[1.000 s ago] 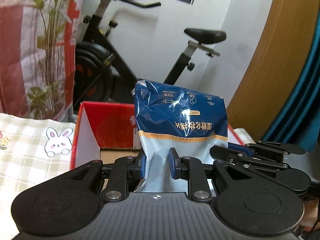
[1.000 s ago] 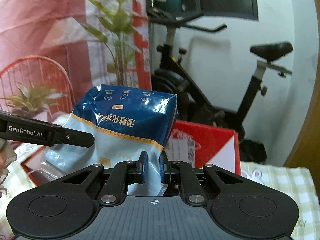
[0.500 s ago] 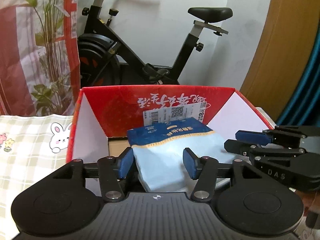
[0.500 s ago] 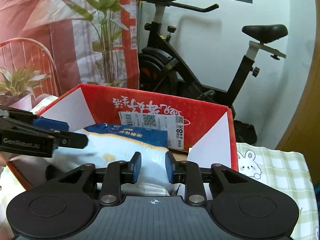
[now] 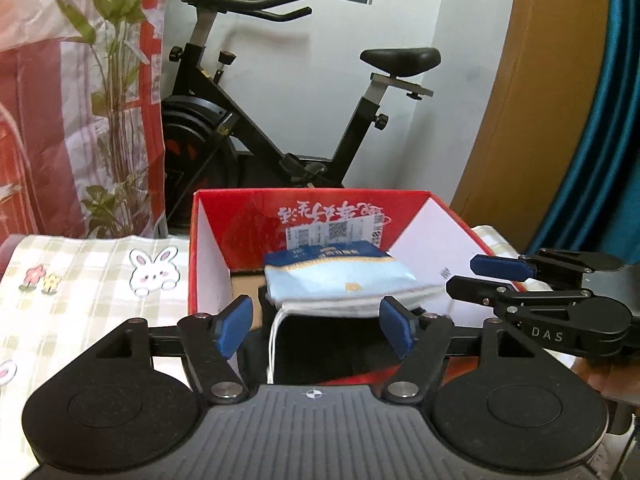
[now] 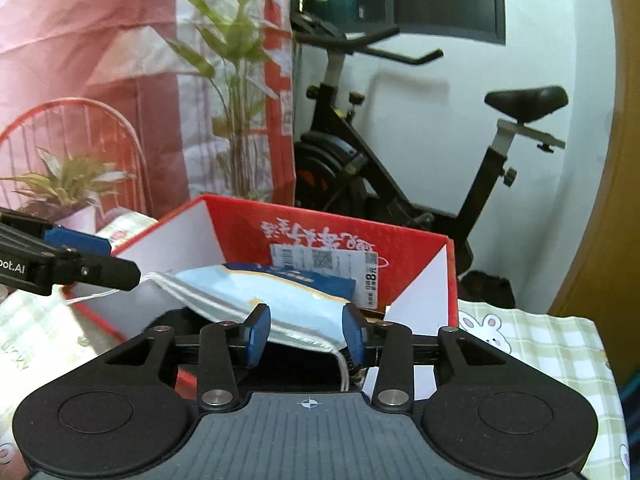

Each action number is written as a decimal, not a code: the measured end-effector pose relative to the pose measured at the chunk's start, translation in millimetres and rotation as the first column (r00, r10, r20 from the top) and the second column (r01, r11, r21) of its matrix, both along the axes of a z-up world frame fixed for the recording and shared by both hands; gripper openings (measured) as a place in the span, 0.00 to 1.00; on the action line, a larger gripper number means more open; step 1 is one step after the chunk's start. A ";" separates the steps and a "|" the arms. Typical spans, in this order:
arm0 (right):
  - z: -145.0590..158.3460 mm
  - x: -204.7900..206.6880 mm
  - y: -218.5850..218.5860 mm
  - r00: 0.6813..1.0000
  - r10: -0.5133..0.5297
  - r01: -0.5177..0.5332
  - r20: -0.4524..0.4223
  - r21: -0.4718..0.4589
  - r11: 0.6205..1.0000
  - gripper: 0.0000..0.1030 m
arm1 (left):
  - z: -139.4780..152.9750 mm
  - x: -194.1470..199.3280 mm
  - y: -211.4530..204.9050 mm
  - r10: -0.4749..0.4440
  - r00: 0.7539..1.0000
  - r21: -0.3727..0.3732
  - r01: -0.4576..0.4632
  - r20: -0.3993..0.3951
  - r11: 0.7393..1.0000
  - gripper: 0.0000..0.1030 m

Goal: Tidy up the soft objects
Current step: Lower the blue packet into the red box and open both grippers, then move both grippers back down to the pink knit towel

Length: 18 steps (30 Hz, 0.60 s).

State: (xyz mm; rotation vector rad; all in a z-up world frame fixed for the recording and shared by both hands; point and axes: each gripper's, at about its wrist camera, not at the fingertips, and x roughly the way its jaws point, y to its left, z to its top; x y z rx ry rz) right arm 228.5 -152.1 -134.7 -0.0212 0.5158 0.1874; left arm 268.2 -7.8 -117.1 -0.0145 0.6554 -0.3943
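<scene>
I have the blue cotton-pad pack (image 5: pixel 340 276) lying inside the red box (image 5: pixel 208 256), resting on what looks like a white face mask (image 6: pixel 224 300). My left gripper (image 5: pixel 316 330) and right gripper (image 6: pixel 304 334) have just been opening; both stand apart, clear of the pack. That item looks done; I can't tell what else remains

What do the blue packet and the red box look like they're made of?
Blue packet: apparently thin plastic film, slightly glossy; it sags and creases, with printed text. Red box: seemingly coated cardboard, with stiff flat walls, white inside panels, a brown floor and a stuck-on label.
</scene>
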 end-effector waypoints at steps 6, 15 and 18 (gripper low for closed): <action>4.4 -46.5 7.0 1.000 0.025 -0.025 0.009 0.010 1.000 0.36 | -3.7 -49.0 10.8 0.017 1.000 -0.010 -0.017 -0.007 1.000 0.70; -32.5 -127.9 13.6 0.990 0.068 -0.060 -0.126 0.066 0.996 0.37 | -45.5 -118.2 27.3 0.000 0.994 0.000 0.000 -0.113 1.000 0.70; -48.8 -151.3 15.3 0.982 0.061 -0.047 -0.181 0.079 0.996 0.37 | -60.0 -133.0 32.5 0.002 0.989 -0.009 -0.003 -0.151 1.000 0.70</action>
